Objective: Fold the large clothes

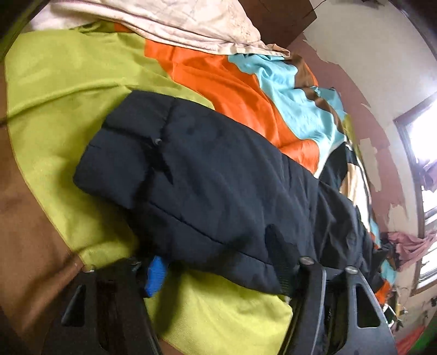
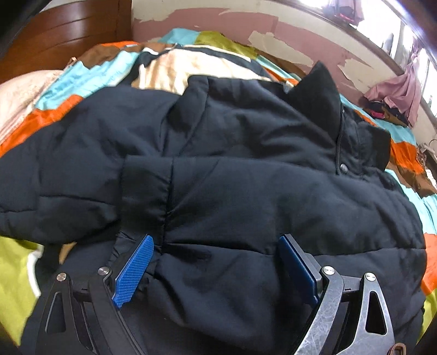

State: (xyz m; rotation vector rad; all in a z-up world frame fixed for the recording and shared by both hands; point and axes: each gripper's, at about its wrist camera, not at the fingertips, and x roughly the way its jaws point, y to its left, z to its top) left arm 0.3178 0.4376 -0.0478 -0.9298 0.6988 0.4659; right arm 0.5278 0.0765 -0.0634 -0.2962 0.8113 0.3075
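Observation:
A dark navy padded jacket (image 1: pixel 207 174) lies on a bed with a patchwork cover. In the left wrist view its hem end faces me. My left gripper (image 1: pixel 218 270) is open, its jaws wide apart at the jacket's near edge, with one blue pad (image 1: pixel 155 275) showing and the other finger under fabric. In the right wrist view the jacket (image 2: pixel 245 191) fills the frame, a sleeve folded across its chest and the collar (image 2: pixel 322 95) standing up. My right gripper (image 2: pixel 215 267) is open, its blue pads (image 2: pixel 133 270) wide apart against the jacket's bulk.
The bed cover (image 1: pixel 68 90) has green, orange, light blue and brown patches. A cream pillow (image 1: pixel 177 21) lies at the head, by a wooden headboard (image 2: pixel 62 35). A peeling wall (image 2: pixel 273 35) runs along the far side, with a window and hanging clothes (image 2: pixel 396 90).

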